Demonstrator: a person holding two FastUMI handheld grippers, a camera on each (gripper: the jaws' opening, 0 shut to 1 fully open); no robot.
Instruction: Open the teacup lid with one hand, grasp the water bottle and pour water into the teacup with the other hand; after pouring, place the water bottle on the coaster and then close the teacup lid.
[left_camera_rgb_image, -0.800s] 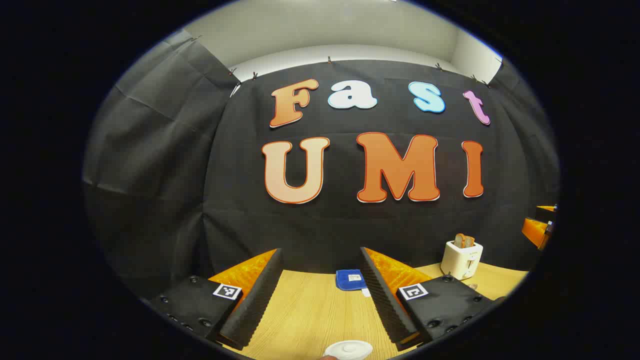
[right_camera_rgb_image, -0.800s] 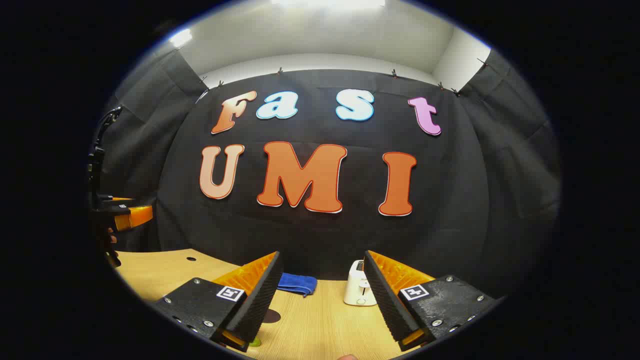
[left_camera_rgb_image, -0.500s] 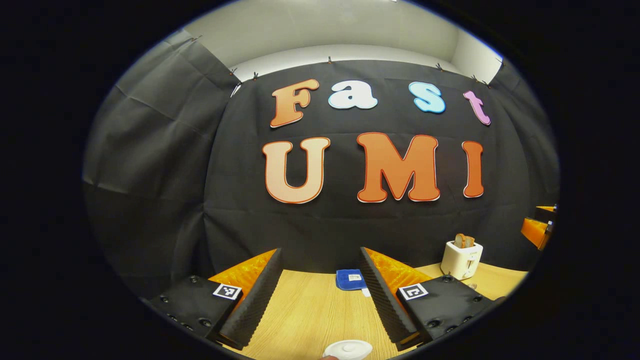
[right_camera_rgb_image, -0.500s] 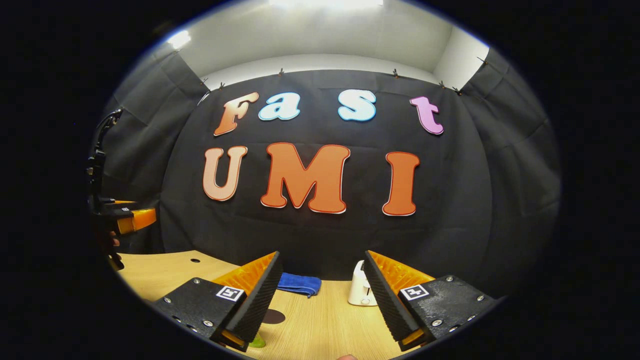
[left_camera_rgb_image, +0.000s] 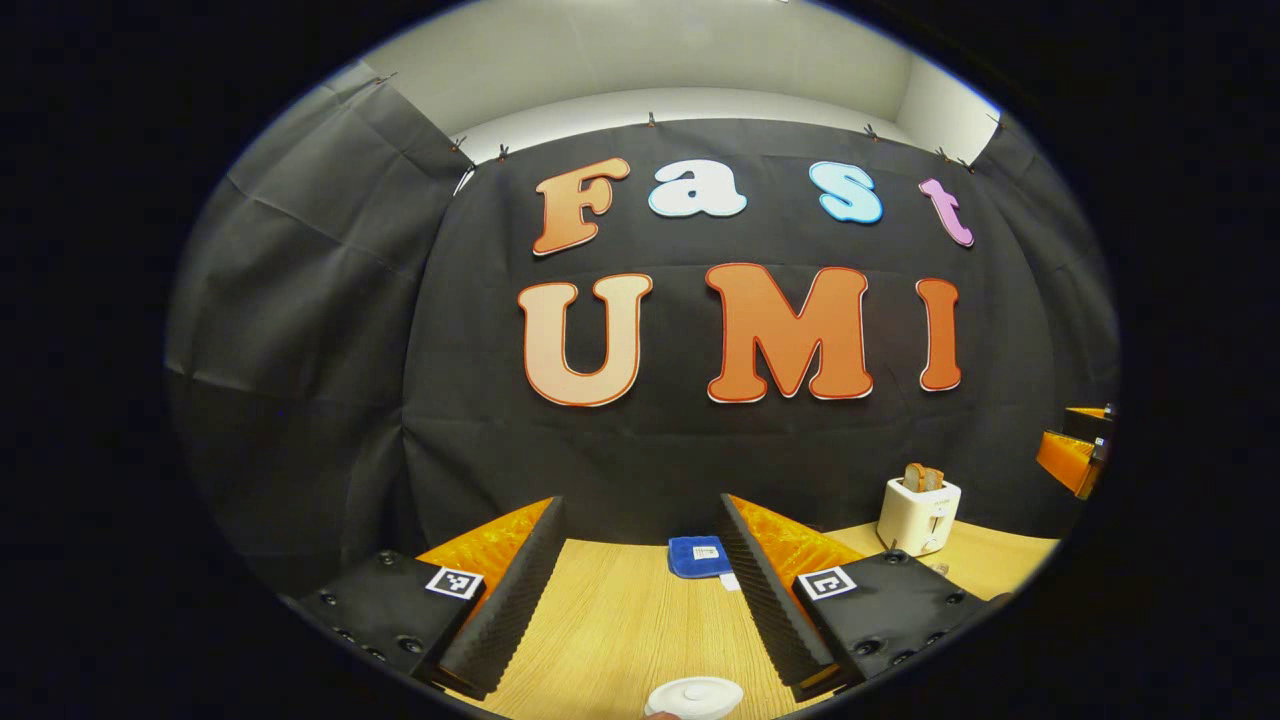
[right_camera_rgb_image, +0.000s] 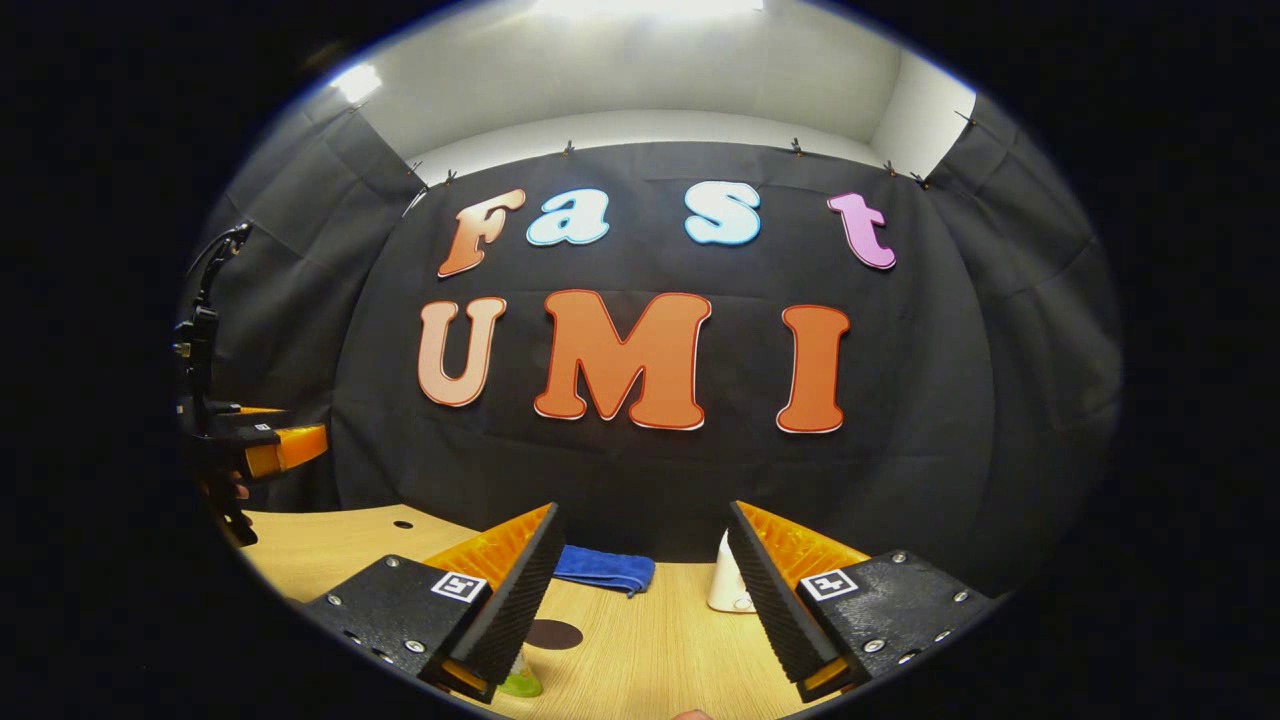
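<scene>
In the left gripper view, the left gripper (left_camera_rgb_image: 640, 585) hangs over the wooden table (left_camera_rgb_image: 620, 630) with its two fingers spread wide and nothing between them. Each finger has a small black-and-white square tag on it; the marks are patterns, not words that can be read. The white teacup lid (left_camera_rgb_image: 695, 697) sits at the very bottom edge, close in front of the fingers and between them. Farther back lies a folded blue cloth (left_camera_rgb_image: 698, 556) with a small white label too tiny to read. A white toaster (left_camera_rgb_image: 918, 514) with bread in it stands to the right. In the right gripper view, the right gripper (right_camera_rgb_image: 640, 590) is also spread wide and holds nothing. A dark round coaster (right_camera_rgb_image: 555, 634) lies on the table between its fingers. Something green (right_camera_rgb_image: 520, 685), partly hidden, peeks out beside its left finger. The other gripper's orange finger (right_camera_rgb_image: 285, 448) shows far off at the left.
</scene>
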